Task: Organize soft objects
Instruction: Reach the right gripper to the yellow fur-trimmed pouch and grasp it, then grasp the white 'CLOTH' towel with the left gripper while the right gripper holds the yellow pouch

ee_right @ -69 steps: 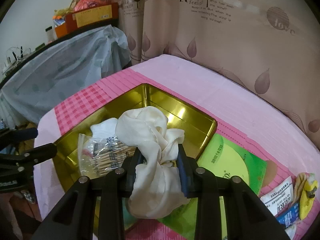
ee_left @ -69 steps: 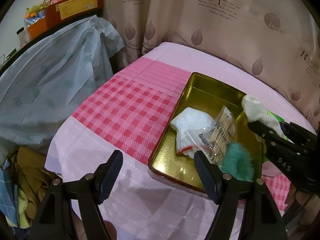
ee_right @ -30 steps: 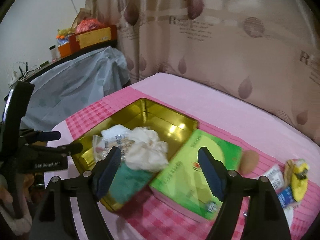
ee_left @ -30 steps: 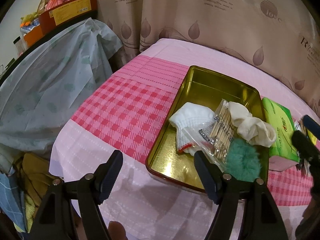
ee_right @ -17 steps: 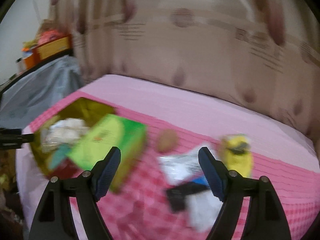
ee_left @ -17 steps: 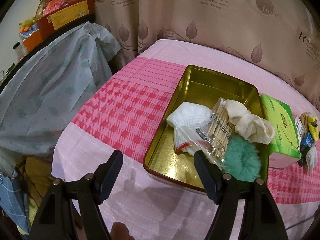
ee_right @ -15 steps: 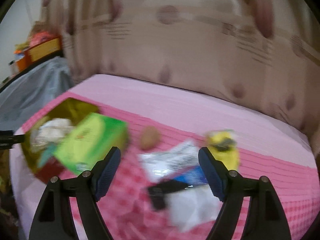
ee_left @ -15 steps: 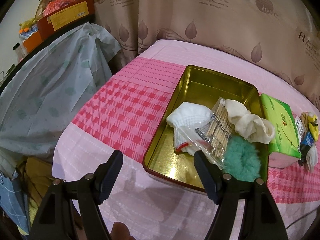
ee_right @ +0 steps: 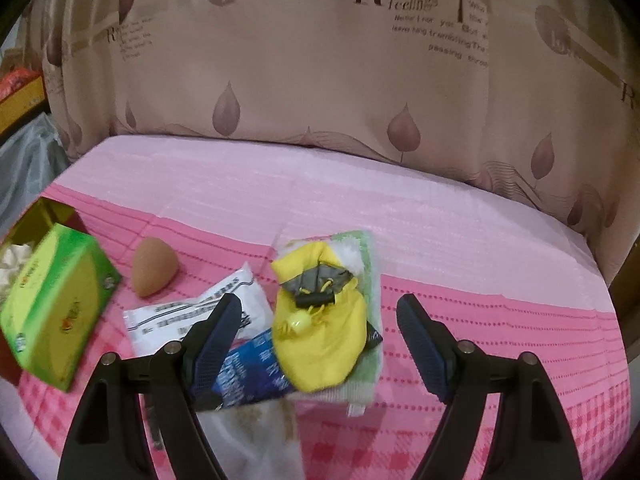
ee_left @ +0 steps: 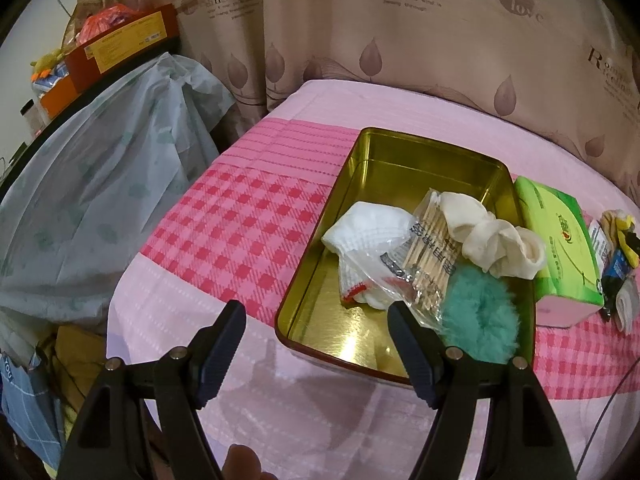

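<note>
Scanning the left wrist view from its left edge, we log a pale plastic-covered heap (ee_left: 100, 184), then the pink checked tablecloth (ee_left: 248, 232). The left gripper (ee_left: 314, 326) hovers over the cloth's near edge, jaws spread wide, nothing between them. Its right finger overlaps the near rim of the gold tin (ee_left: 352, 168).

In the tin, left to right: white sock (ee_left: 364, 236), clear bag of wooden sticks (ee_left: 426, 256), teal fluffy puff (ee_left: 478, 320) at the near right corner, and knotted cream cloth (ee_left: 496, 240) against the right wall. The green tissue box (ee_left: 560, 240) stands just beside the tin's right wall.

In the right wrist view, left to right: that box, a brown egg-shaped sponge (ee_right: 154, 266), a white sachet (ee_right: 192, 316), a blue packet (ee_right: 252, 376), and a yellow drawstring pouch (ee_right: 320, 332) lying on a pale green towel (ee_right: 368, 272). The right gripper (ee_right: 320, 322) hovers above this pile, jaws wide apart and empty; the pouch lies between the two fingers in view. Contact not determinable.
</note>
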`<state>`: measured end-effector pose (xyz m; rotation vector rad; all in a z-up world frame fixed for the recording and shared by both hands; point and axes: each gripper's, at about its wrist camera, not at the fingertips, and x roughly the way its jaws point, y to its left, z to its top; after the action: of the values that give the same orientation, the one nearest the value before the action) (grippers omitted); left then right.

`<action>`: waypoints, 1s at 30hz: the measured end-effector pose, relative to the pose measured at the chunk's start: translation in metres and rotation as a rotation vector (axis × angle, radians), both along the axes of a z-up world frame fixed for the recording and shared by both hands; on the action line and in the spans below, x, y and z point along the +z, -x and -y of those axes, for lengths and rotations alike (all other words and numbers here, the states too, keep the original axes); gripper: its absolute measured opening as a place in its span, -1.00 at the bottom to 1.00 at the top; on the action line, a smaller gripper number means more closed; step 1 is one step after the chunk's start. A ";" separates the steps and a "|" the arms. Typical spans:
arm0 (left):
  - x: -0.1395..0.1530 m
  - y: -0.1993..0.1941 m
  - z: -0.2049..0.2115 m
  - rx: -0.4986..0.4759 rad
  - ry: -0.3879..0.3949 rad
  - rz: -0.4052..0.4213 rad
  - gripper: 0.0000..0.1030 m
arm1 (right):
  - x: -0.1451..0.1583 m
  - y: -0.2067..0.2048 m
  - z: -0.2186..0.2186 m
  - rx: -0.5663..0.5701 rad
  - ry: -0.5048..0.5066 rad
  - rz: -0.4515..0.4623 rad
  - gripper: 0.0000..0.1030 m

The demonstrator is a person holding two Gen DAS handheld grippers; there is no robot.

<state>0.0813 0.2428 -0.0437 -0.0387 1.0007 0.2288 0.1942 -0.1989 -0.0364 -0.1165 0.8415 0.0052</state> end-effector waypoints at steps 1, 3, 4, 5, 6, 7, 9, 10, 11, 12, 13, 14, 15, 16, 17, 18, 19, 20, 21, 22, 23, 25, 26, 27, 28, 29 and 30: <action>0.000 0.000 0.000 -0.001 -0.001 -0.001 0.46 | -0.003 -0.004 0.001 0.001 0.006 -0.006 0.47; -0.001 0.000 0.001 -0.004 -0.002 -0.003 0.46 | -0.008 -0.010 0.002 0.002 0.014 -0.021 0.41; -0.001 0.000 0.001 -0.005 -0.002 -0.004 0.46 | -0.010 -0.013 0.002 -0.001 0.012 -0.026 0.39; -0.001 0.000 0.001 -0.005 -0.003 -0.005 0.46 | -0.012 -0.015 0.002 -0.002 0.013 -0.029 0.35; -0.001 -0.001 0.002 -0.006 -0.004 -0.006 0.46 | -0.014 -0.016 0.002 -0.003 0.017 -0.033 0.30; -0.001 -0.001 0.002 -0.007 -0.004 -0.008 0.46 | -0.016 -0.017 0.002 -0.004 0.021 -0.036 0.28; -0.002 -0.001 0.002 -0.009 -0.008 -0.010 0.46 | -0.021 -0.019 0.003 -0.002 0.023 -0.047 0.10; -0.002 -0.002 0.002 -0.010 -0.008 -0.011 0.46 | -0.023 -0.019 0.004 -0.002 0.024 -0.052 0.06; -0.002 -0.002 0.003 -0.012 -0.010 -0.011 0.46 | -0.024 -0.018 0.004 -0.003 0.029 -0.052 0.00; -0.003 -0.002 0.003 -0.014 -0.011 -0.012 0.46 | -0.024 -0.017 0.004 -0.005 0.033 -0.045 -0.08; -0.003 -0.002 0.003 -0.016 -0.013 -0.013 0.46 | -0.023 -0.016 0.005 -0.007 0.033 -0.040 -0.08; -0.003 -0.002 0.004 -0.018 -0.016 -0.013 0.46 | -0.022 -0.014 0.005 -0.008 0.030 -0.035 -0.10; -0.004 -0.002 0.005 -0.019 -0.017 -0.013 0.46 | -0.020 -0.011 0.006 -0.008 0.020 -0.028 -0.12; -0.004 -0.002 0.005 -0.021 -0.019 -0.013 0.46 | -0.019 -0.010 0.007 -0.008 0.015 -0.025 -0.12; -0.004 -0.002 0.006 -0.021 -0.020 -0.013 0.46 | -0.016 -0.007 0.008 -0.012 0.012 -0.014 -0.12; -0.004 -0.002 0.006 -0.021 -0.022 -0.013 0.46 | -0.013 -0.003 0.009 -0.016 0.008 -0.002 -0.12; -0.004 -0.002 0.006 -0.022 -0.022 -0.012 0.46 | -0.010 0.001 0.012 -0.018 -0.003 0.004 -0.12; -0.004 -0.002 0.006 -0.023 -0.024 -0.009 0.46 | -0.007 0.005 0.014 -0.021 -0.014 0.010 -0.12; -0.003 -0.001 0.007 -0.025 -0.026 -0.008 0.46 | -0.005 0.009 0.017 -0.027 -0.020 0.018 -0.12; -0.003 -0.001 0.007 -0.026 -0.029 -0.006 0.46 | -0.002 0.013 0.021 -0.033 -0.026 0.024 -0.12; -0.002 0.000 0.009 -0.028 -0.033 -0.004 0.46 | 0.000 0.018 0.024 -0.037 -0.031 0.027 -0.12; 0.000 0.001 0.012 -0.034 -0.043 0.003 0.46 | 0.002 0.028 0.034 -0.049 -0.029 0.033 -0.12; 0.001 0.001 0.014 -0.040 -0.048 0.008 0.46 | 0.002 0.033 0.039 -0.054 -0.024 0.032 -0.12; 0.003 0.002 0.016 -0.047 -0.054 0.015 0.46 | 0.001 0.037 0.044 -0.061 -0.020 0.028 -0.12; 0.004 0.003 0.018 -0.050 -0.062 0.022 0.46 | -0.003 0.042 0.048 -0.070 -0.017 0.020 -0.12; 0.007 0.004 0.020 -0.055 -0.073 0.034 0.46 | -0.007 0.046 0.053 -0.077 -0.014 0.012 -0.12; 0.010 0.005 0.023 -0.064 -0.080 0.045 0.46 | -0.011 0.050 0.058 -0.085 -0.012 0.007 -0.12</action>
<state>0.0759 0.2195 -0.0340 0.0611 0.9458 0.2085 0.1441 -0.2566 -0.0469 -0.0693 0.8389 -0.0703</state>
